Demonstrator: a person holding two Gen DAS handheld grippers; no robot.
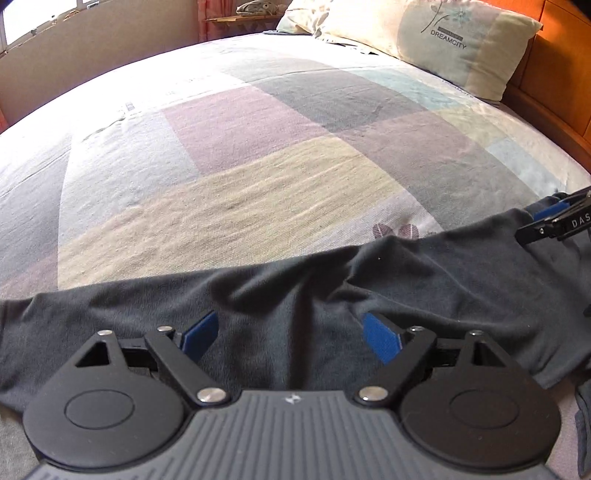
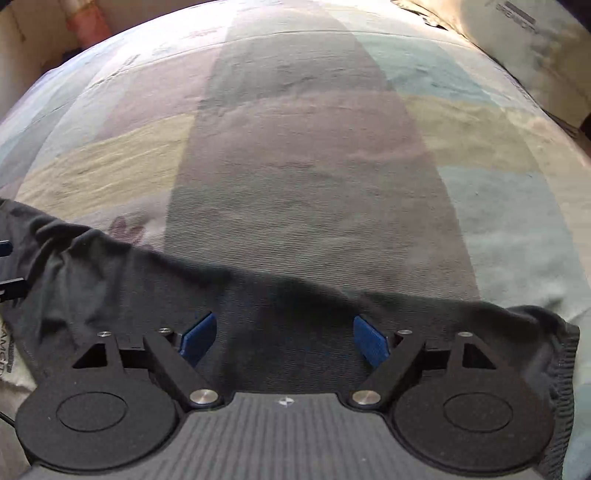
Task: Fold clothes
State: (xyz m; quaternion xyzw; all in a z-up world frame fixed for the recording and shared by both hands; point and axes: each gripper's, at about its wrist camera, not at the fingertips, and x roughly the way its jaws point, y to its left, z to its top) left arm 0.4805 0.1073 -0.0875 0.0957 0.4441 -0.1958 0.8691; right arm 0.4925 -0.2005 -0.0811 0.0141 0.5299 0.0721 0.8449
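Garment (image 1: 295, 295) lies spread across the near edge of the bed (image 1: 258, 166), on top of the bedspread. Left gripper (image 1: 290, 336) sits over the garment's middle, right gripper (image 2: 284, 338) over its right part, near the hem. Pillow (image 1: 461, 44) at the bed's far right corner, against the headboard (image 1: 554, 92). Shelf (image 1: 240, 18) beyond the far edge

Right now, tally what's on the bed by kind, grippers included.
Dark garment: 1
Pillows: 2, printed one and one behind it
Grippers: 2, left gripper and right gripper, both open
Total: 5
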